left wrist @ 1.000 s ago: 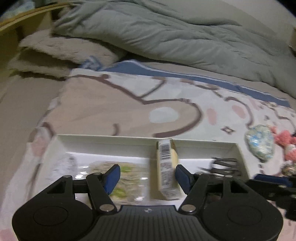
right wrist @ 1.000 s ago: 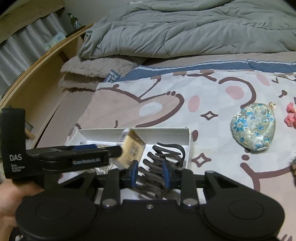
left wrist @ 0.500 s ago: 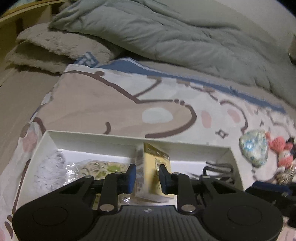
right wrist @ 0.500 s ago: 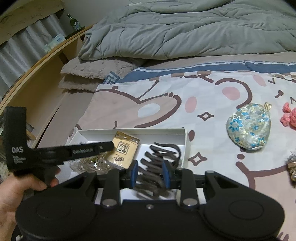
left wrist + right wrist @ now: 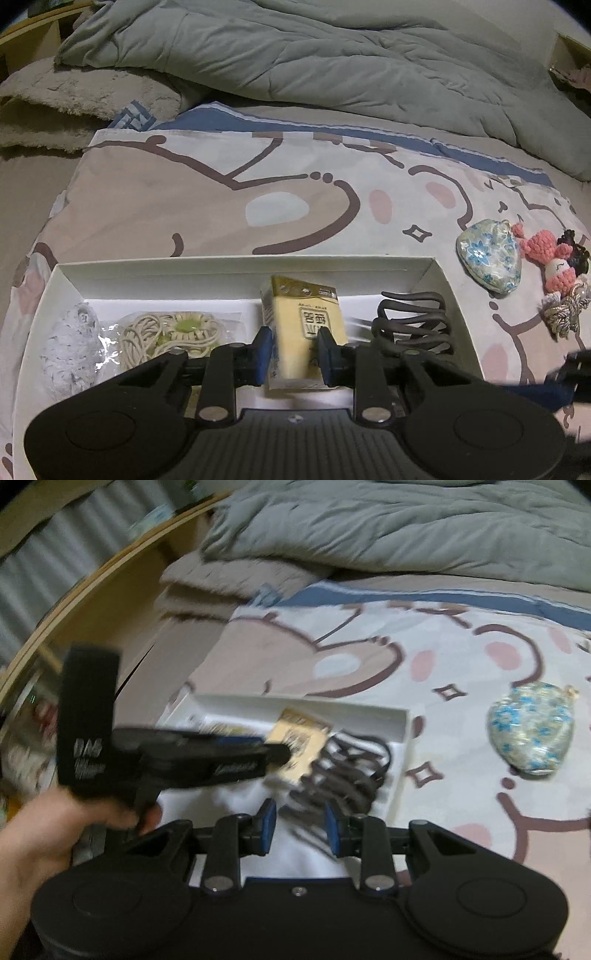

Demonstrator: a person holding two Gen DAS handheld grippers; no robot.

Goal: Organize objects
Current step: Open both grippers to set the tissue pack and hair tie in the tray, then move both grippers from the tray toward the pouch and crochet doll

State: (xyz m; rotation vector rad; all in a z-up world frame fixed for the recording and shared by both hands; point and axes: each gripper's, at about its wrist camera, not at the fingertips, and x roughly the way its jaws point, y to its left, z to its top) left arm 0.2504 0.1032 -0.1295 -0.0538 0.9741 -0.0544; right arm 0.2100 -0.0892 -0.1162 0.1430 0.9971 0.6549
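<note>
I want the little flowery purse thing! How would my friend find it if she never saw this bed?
Start at the bear-print sheet on the bed, then find the white box on it. The pouch lies on the sheet just right of the box, next to a pink knitted doll. It is the only rounded, shiny one with blue flowers.

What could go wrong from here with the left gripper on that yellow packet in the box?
1. The left gripper pinches the yellow packet low down, so the packet may pivot or slip.
2. The dark hair claw lies right beside it in the white box; moving the packet could snag its teeth.
3. The right gripper sits close, so the two could collide.
</note>
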